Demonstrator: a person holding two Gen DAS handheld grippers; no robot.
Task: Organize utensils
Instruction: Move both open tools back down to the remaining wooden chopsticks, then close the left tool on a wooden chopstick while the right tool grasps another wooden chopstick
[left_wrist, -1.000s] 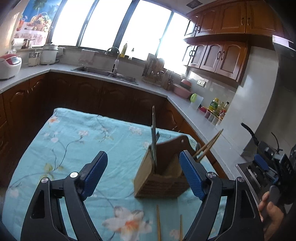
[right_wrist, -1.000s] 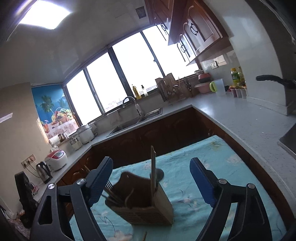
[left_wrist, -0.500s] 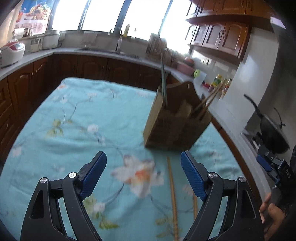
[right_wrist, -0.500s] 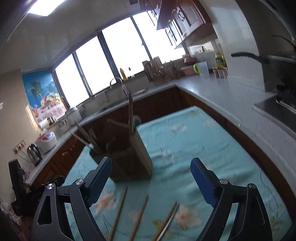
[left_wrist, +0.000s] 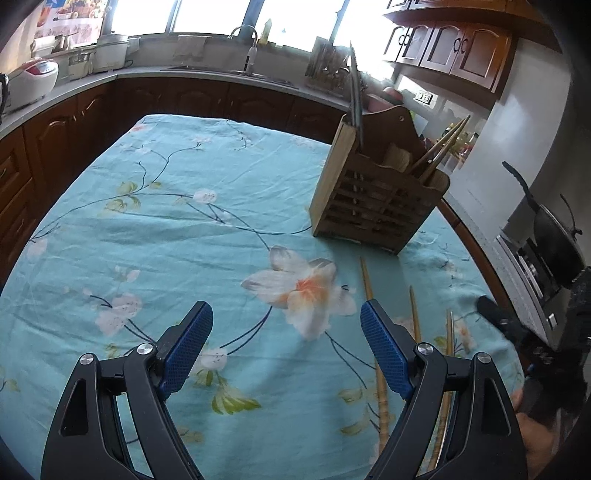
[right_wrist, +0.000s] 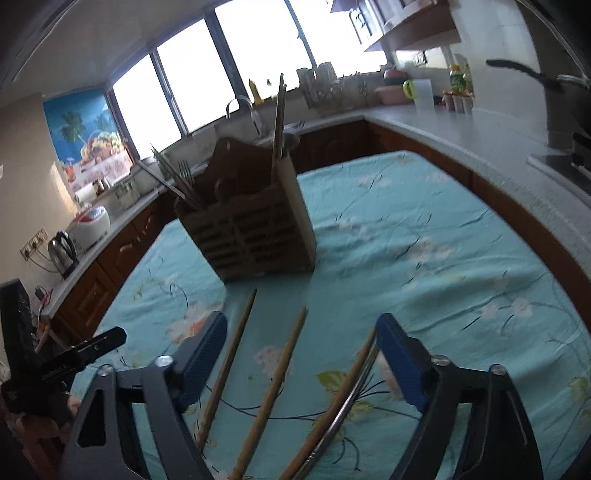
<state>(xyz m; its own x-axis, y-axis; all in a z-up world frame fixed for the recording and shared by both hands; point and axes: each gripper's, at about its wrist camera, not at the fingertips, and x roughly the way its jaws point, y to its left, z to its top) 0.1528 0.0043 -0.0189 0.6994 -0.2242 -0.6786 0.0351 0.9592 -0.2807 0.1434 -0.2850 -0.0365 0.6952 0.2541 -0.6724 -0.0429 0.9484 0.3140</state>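
A wooden utensil holder (left_wrist: 376, 199) stands on the teal floral tablecloth (left_wrist: 184, 229); it also shows in the right wrist view (right_wrist: 255, 236). It holds chopsticks, forks and a tall metal utensil. Wooden chopsticks (right_wrist: 273, 384) lie loose on the cloth in front of it, and show in the left wrist view (left_wrist: 373, 317). A metal utensil (right_wrist: 347, 406) lies beside the rightmost chopstick. My left gripper (left_wrist: 286, 336) is open and empty above the cloth. My right gripper (right_wrist: 301, 343) is open and empty, low over the loose chopsticks.
Dark wood cabinets and a grey counter (right_wrist: 461, 136) ring the table. A sink (left_wrist: 243, 70), rice cooker (left_wrist: 33, 81), kettle (right_wrist: 64, 247) and bottles stand on the counter. A black pan (left_wrist: 554, 236) sits on the stove at right.
Both grippers have tipped down and drawn back from the holder. The loose chopsticks on the cloth have come fully into view, now lying between the right gripper's fingers.
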